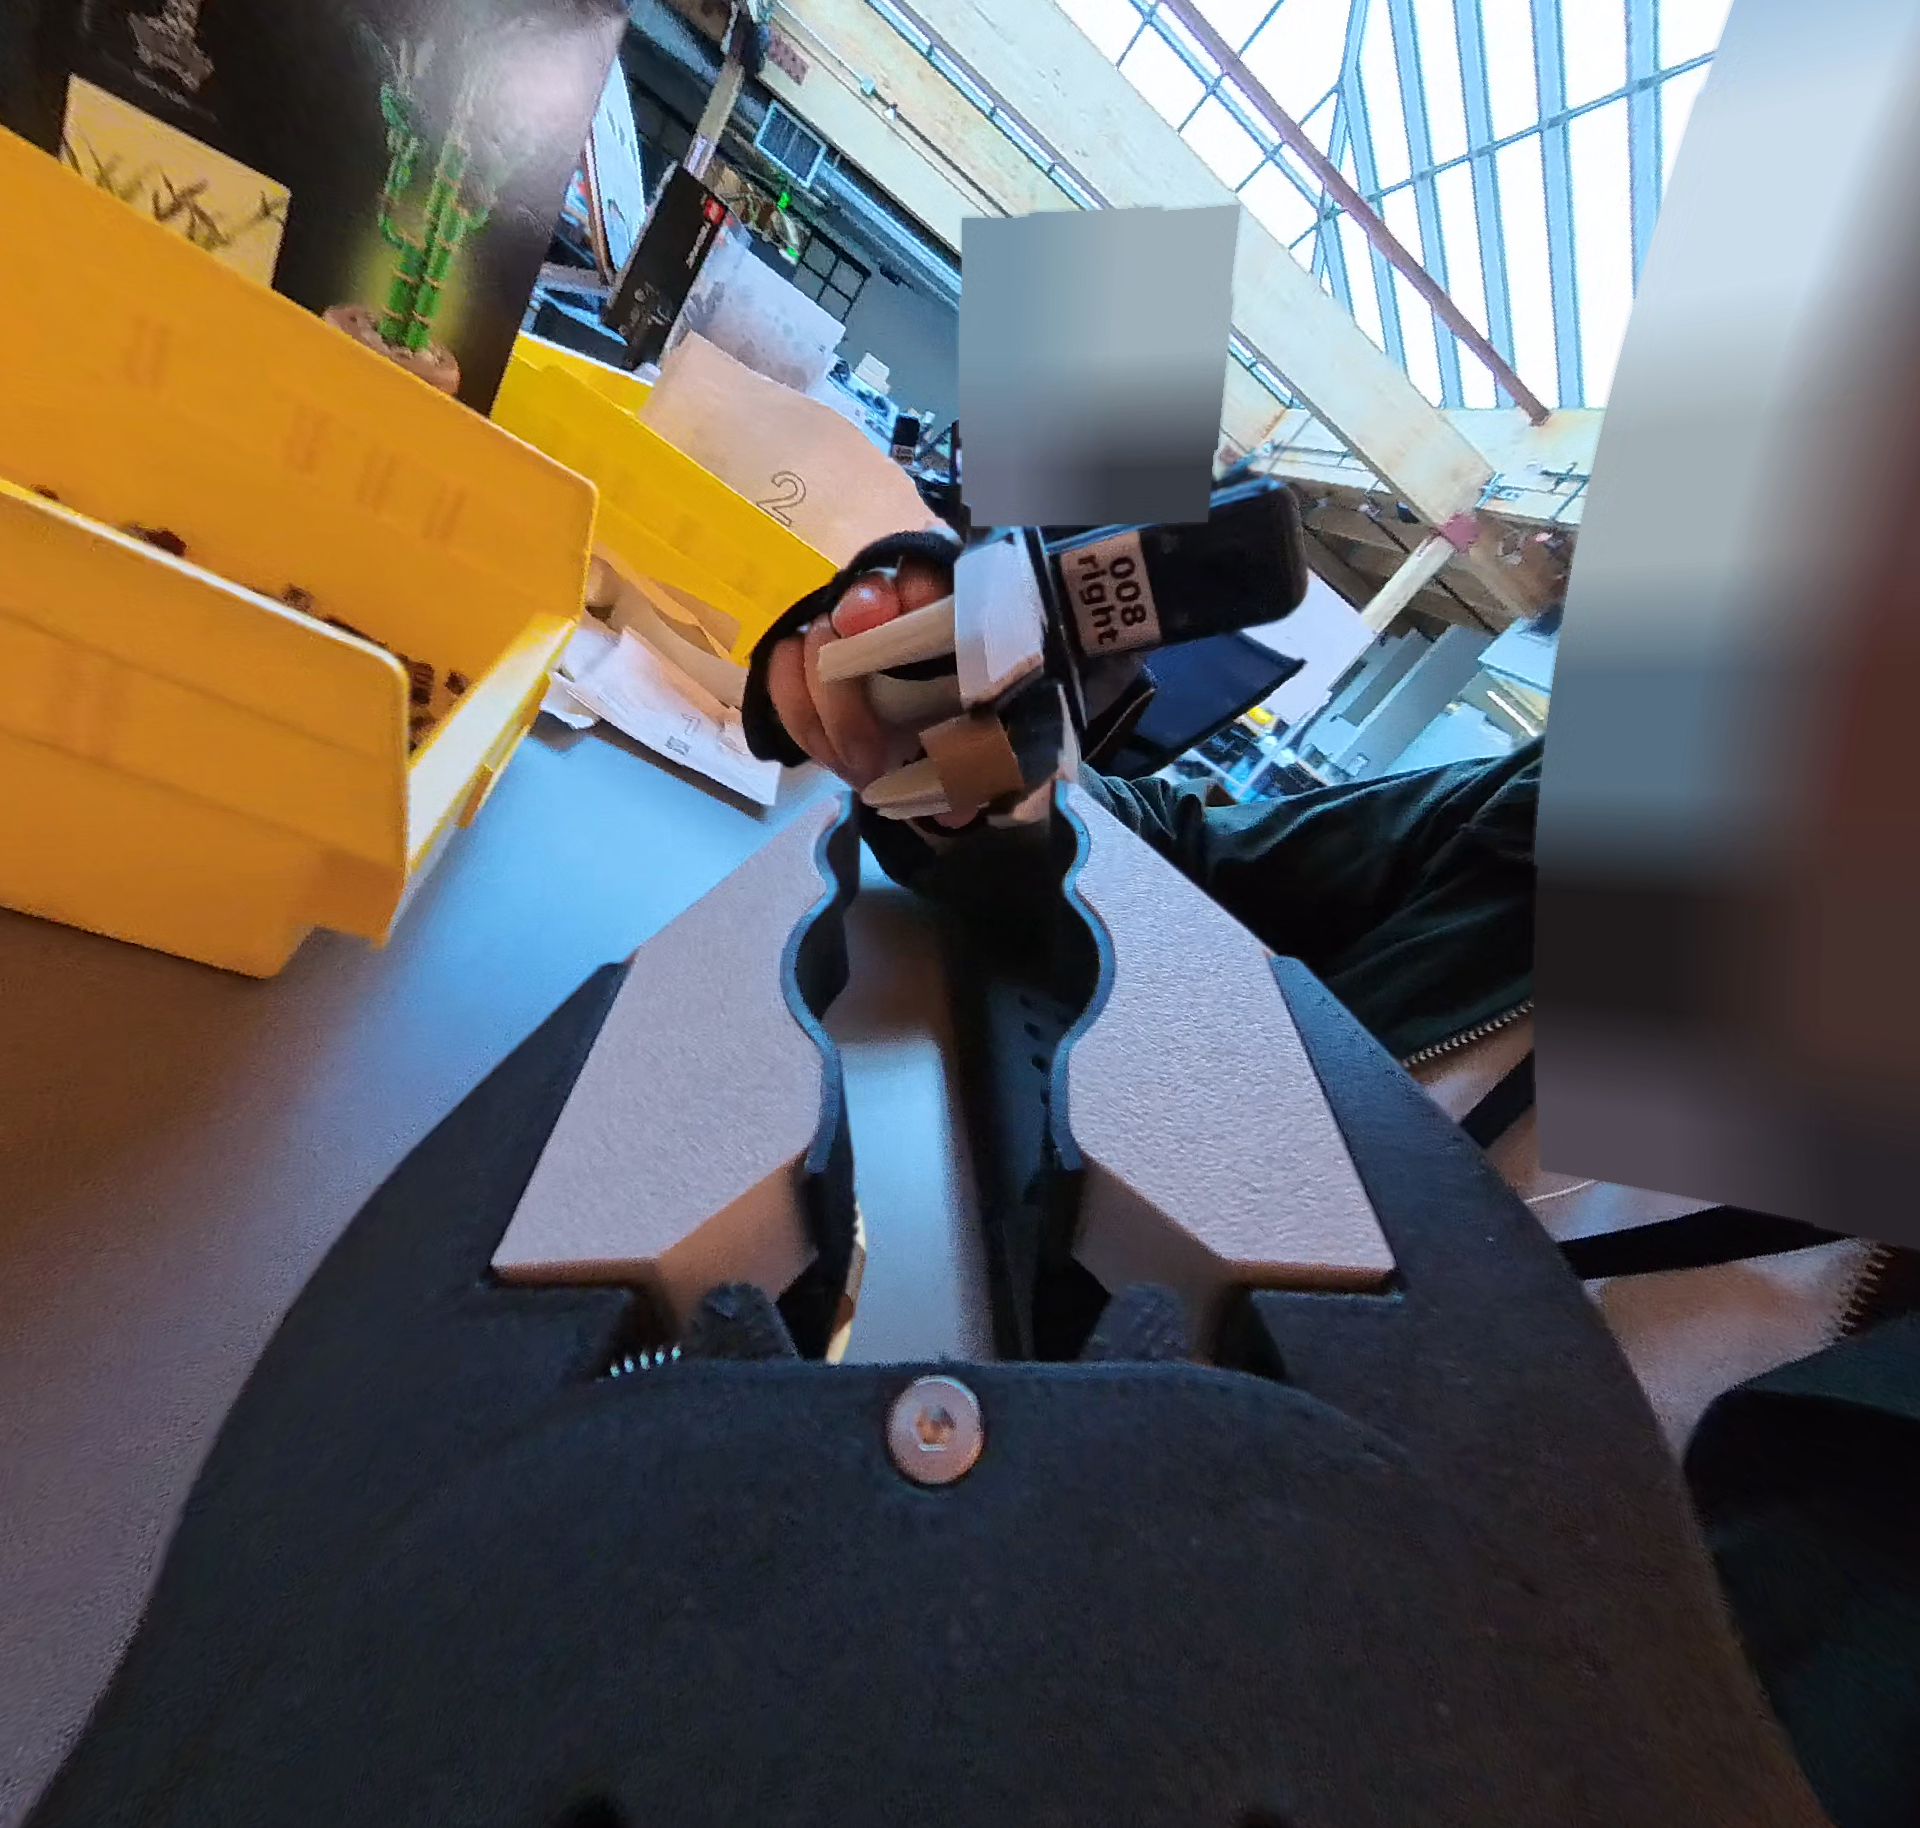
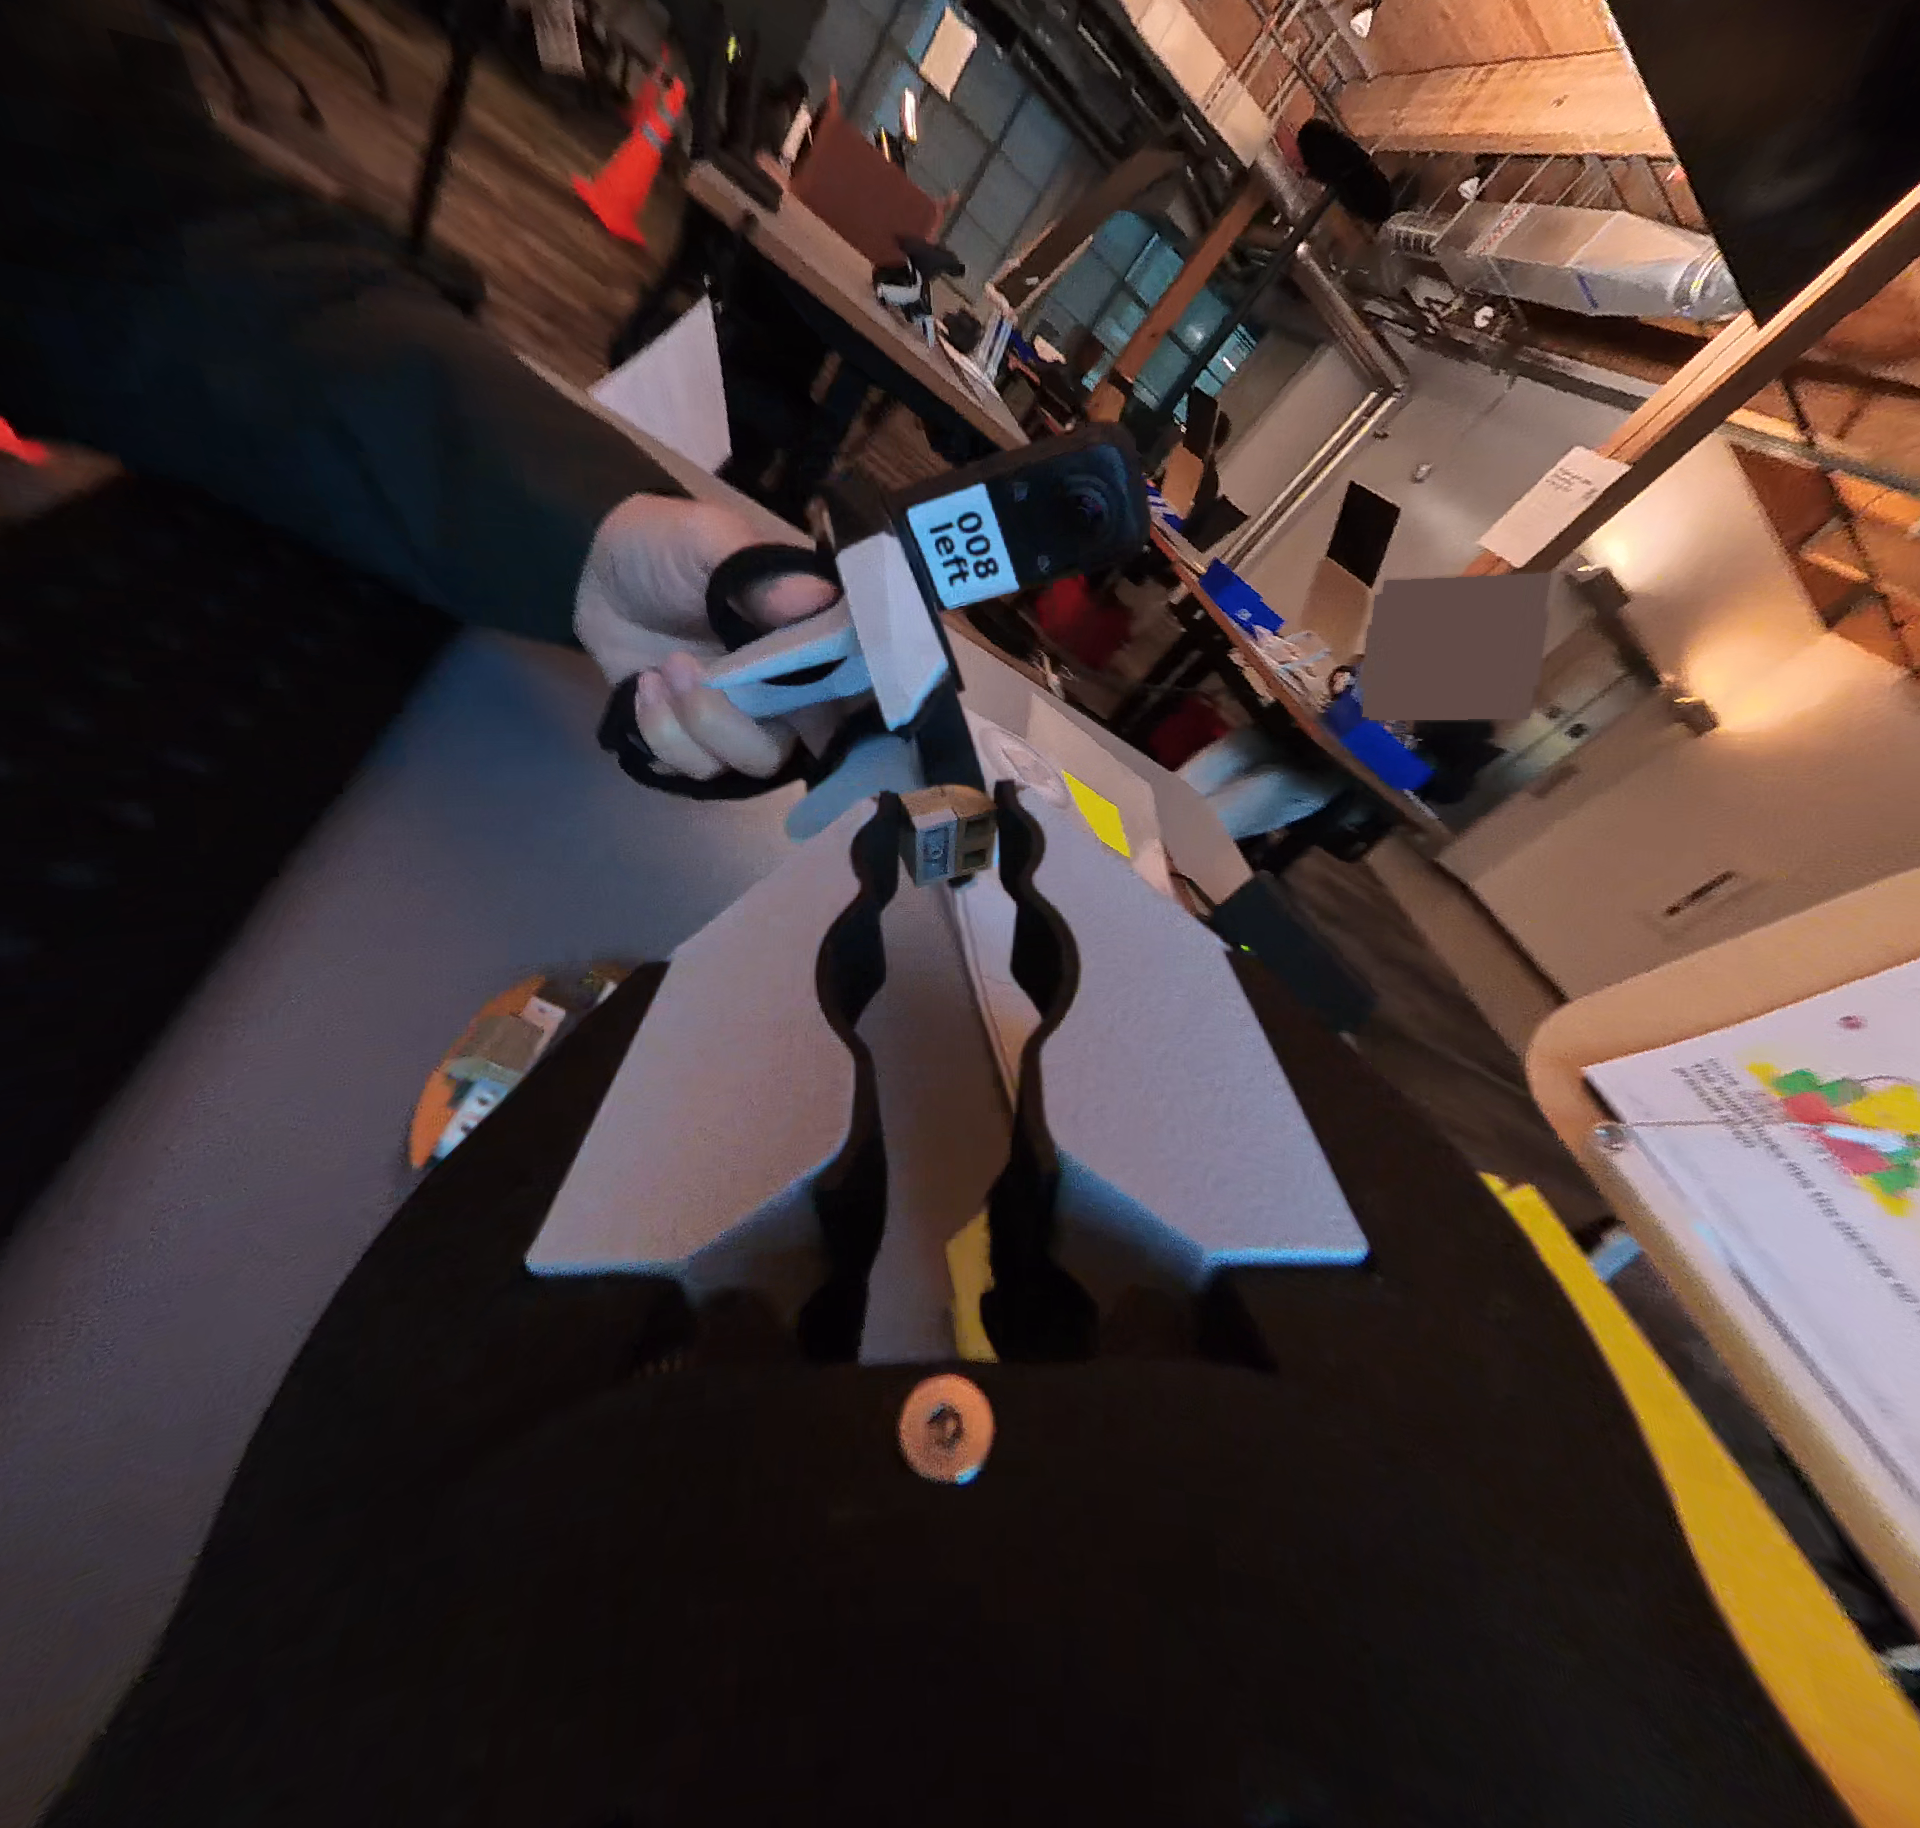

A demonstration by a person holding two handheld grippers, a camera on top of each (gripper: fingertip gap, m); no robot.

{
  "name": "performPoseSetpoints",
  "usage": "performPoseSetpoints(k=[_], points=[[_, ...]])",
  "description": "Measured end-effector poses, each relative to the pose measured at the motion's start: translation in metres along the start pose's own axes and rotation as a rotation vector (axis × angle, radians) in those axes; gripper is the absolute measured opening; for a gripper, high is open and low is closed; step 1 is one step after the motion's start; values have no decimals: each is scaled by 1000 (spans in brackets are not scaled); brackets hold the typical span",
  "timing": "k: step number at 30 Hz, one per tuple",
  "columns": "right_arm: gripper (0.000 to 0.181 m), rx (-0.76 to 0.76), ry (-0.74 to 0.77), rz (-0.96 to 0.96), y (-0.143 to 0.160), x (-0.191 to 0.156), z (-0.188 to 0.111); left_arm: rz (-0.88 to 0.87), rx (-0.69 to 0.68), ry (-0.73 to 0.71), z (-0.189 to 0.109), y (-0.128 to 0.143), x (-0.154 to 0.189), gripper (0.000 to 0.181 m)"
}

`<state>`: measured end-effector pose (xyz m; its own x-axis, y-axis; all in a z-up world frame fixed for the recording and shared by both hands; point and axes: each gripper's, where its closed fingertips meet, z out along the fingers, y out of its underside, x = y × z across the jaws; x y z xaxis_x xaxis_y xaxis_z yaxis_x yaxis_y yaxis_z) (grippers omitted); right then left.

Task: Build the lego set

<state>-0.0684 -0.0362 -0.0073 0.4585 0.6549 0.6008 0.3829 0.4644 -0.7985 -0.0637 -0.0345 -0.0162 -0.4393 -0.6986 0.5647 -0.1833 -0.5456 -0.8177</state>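
My right gripper (image 2: 948,822) is shut on a small tan and grey brick (image 2: 940,848), held at its fingertips above the grey table (image 2: 260,947). My left gripper (image 1: 961,828) faces it tip to tip, jaws apart, with nothing gripped. In the left wrist view the tan brick (image 1: 971,762) sits just beyond my left fingertips, and a black finger of the right gripper (image 1: 1013,1051) reaches down between them. In the right wrist view the left gripper (image 2: 894,781) hangs just behind the brick. A hand holds each gripper.
Yellow bins (image 1: 260,635) with small dark bricks stand at the left, with the black set box (image 1: 364,116) behind them. A numbered paper bag (image 1: 790,469) and loose sheets (image 1: 665,698) lie beyond. An orange dish of bricks (image 2: 499,1061) and an instruction sheet (image 2: 1766,1207) flank my right gripper. Left and right tips are no more than a few centimetres apart.
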Motion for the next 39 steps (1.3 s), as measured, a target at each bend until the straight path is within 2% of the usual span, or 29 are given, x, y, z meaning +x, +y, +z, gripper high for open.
performPoseSetpoints(k=[6,10,19,22,25,30,32,33,39], points=[[17,-96,-2,-158,13,-10,7,-51,-66,11,8,14,-4,27],[17,-120,-38,-178,19,-19,10,-86,-76,5,8,17,-10,15],[17,-147,23,-193,22,-7,7,-105,-25,18,1,9,-14,13],[17,-152,25,-228,21,-8,7,-100,-35,11,3,11,-14,24],[17,-181,24,-283,25,-11,10,-80,-61,-15,6,16,-17,14],[17,-209,48,-310,29,-9,12,-63,-59,-43,4,14,-20,14],[17,-189,37,-238,26,-9,12,-26,-60,-56,3,13,-20,14],[18,-173,21,-140,25,-7,11,-8,-47,-62,1,10,-20,14],[30,-58,-142,718,22,12,1,58,-3,-83,-7,-1,-18,13]])
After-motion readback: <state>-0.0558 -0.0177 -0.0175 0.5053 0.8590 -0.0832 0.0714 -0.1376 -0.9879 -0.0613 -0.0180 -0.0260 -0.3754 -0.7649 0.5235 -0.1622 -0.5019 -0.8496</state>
